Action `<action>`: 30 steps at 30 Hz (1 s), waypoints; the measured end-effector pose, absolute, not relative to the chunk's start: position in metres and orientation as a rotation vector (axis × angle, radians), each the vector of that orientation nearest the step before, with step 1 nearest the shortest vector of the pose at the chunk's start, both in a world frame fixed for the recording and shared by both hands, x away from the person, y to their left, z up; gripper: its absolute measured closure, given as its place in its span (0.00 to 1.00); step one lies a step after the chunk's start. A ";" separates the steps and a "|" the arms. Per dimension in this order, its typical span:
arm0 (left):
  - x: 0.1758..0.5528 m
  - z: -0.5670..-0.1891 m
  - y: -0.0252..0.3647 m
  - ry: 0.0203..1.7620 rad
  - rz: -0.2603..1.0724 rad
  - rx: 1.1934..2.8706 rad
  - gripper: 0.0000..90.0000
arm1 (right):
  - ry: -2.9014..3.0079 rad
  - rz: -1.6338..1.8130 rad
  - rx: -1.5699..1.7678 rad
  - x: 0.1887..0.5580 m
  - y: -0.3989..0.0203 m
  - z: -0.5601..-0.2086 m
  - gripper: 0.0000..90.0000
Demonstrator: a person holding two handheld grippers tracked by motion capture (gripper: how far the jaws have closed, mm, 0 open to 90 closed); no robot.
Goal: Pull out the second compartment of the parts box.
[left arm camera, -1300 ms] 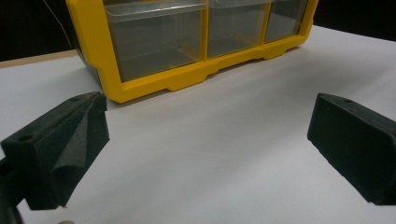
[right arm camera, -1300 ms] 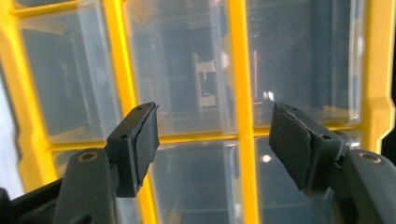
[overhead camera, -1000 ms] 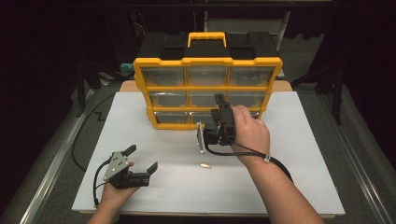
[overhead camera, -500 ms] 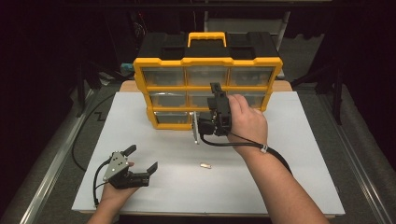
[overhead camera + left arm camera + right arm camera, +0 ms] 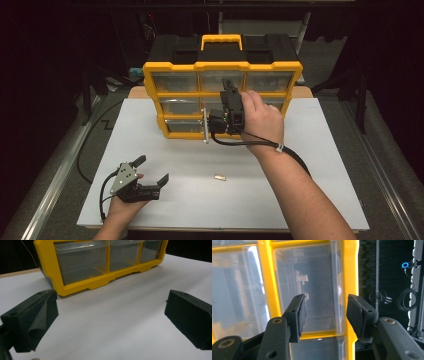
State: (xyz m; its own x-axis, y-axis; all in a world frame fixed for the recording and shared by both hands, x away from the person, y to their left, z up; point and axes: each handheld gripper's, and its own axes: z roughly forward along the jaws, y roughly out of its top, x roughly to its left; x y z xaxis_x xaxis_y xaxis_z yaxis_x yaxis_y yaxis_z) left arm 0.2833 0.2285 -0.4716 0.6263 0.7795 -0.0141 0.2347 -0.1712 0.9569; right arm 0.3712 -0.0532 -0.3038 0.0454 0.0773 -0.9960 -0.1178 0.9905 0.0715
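— Where's the right gripper (image 5: 227,95)?
— Up at the front of the yellow drawer cabinet (image 5: 222,66), fingers (image 5: 298,315) apart and just been closing, with nothing between them.
— And the left gripper (image 5: 150,175)?
— Near the bench (image 5: 320,165) edge, well short of the cabinet, fingers wide apart, empty.

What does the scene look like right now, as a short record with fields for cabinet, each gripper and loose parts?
cabinet: yellow plastic drawer cabinet with clear drawers, upright at the back of the white table
right gripper: right gripper raised at a clear drawer by the cabinet's edge, fingers part open and just closing, nothing between them
left gripper: left gripper low over the table's near left, fingers wide open, holding nothing
loose parts: small pale metal piece lying on the table between the hands
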 end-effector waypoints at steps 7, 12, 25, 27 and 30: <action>0.283 -0.471 0.229 0.835 0.598 1.718 0.00 | 1.506 0.127 -0.030 0.380 -0.049 -0.296 0.68; 0.283 -0.471 0.230 0.836 0.600 1.715 0.00 | 1.494 0.109 -0.034 0.387 -0.046 -0.293 0.74; 0.283 -0.471 0.231 0.838 0.601 1.706 0.00 | 1.494 0.066 -0.048 0.392 -0.038 -0.294 0.83; 0.283 -0.471 0.231 0.838 0.602 1.708 0.00 | 1.488 0.061 -0.045 0.393 -0.038 -0.294 0.84; 0.283 -0.470 0.231 0.838 0.602 1.706 0.00 | 1.480 0.045 -0.041 0.395 -0.037 -0.294 0.84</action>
